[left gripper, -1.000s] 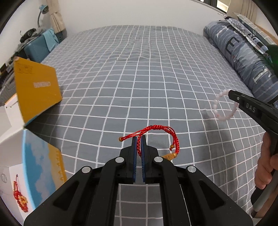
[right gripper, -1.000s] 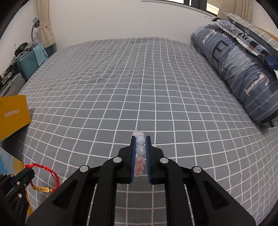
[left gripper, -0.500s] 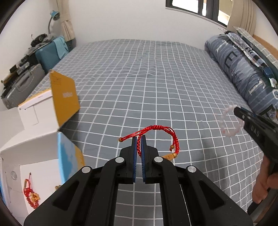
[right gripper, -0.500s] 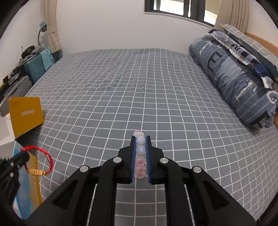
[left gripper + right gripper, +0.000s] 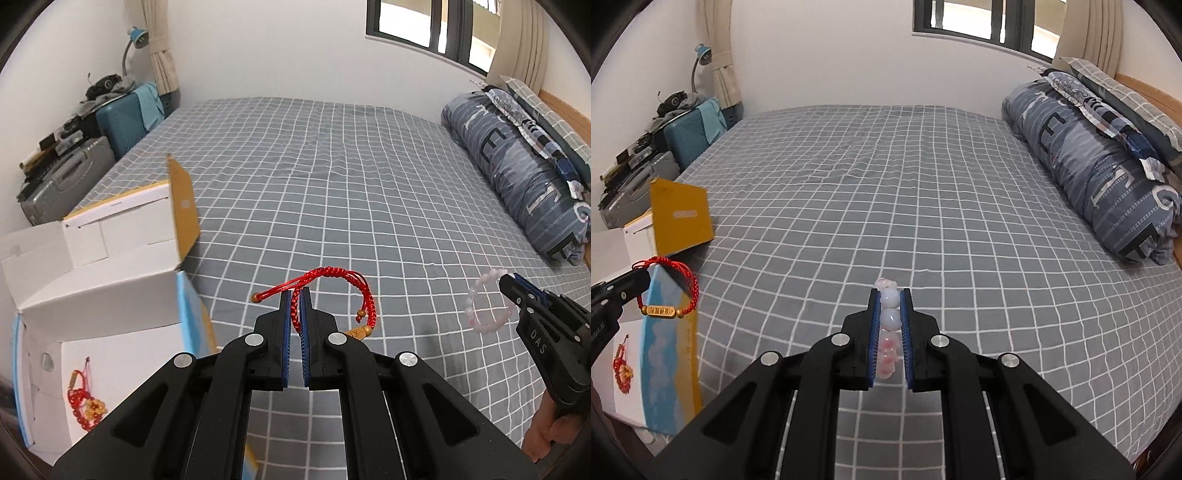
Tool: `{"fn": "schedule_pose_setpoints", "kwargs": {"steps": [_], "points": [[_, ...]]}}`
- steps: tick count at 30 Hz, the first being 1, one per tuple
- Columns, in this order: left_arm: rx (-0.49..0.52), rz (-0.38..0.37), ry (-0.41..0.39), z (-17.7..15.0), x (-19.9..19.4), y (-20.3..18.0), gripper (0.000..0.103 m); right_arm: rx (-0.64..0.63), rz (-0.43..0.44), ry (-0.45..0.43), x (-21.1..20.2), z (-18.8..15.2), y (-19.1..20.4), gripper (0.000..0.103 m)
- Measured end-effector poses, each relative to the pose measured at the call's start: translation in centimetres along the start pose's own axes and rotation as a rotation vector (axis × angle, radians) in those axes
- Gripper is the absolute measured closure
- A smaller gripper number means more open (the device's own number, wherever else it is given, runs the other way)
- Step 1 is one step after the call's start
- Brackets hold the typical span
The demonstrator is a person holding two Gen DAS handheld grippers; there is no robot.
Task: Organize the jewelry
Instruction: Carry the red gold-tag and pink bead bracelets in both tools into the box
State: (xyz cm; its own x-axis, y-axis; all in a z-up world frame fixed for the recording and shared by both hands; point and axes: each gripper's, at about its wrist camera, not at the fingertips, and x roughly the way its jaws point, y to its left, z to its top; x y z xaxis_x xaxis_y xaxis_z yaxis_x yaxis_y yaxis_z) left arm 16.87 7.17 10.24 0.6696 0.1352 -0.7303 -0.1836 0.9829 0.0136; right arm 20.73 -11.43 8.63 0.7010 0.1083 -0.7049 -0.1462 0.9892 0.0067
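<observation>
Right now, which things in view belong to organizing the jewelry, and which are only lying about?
For the job:
red cord bracelet
pink bead bracelet
open white box
red beads in the box

Lying about:
suitcases
rolled duvet
desk lamp

Each hand-held gripper (image 5: 294, 295) is matte black plastic with blue ribbed pads (image 5: 284, 332) and round silver screws (image 5: 254, 339); the right one (image 5: 511, 286) bears "DAS" lettering.
</observation>
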Motion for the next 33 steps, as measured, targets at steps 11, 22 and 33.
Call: {"fn": "schedule_pose_setpoints", "kwargs": {"steps": [11,22,33], "points": [[-0.062,0.044,-0.002,-1.9,-2.5,5.9,0.099,-0.041,0.084,-0.046,-3.8,-0.6,5.9,0.093],[-0.172,0.126,-0.022,-2.9,-5.0,15.1,0.099,-0.136,0.219,-0.087,-6.5,-0.5,16.3,0.093],[-0.252,0.222,-0.012,-5.0,-6.6,23.0,0.099,-0.241,0.354,-0.077,-7.3,-2.0,26.7,0.093]]}}
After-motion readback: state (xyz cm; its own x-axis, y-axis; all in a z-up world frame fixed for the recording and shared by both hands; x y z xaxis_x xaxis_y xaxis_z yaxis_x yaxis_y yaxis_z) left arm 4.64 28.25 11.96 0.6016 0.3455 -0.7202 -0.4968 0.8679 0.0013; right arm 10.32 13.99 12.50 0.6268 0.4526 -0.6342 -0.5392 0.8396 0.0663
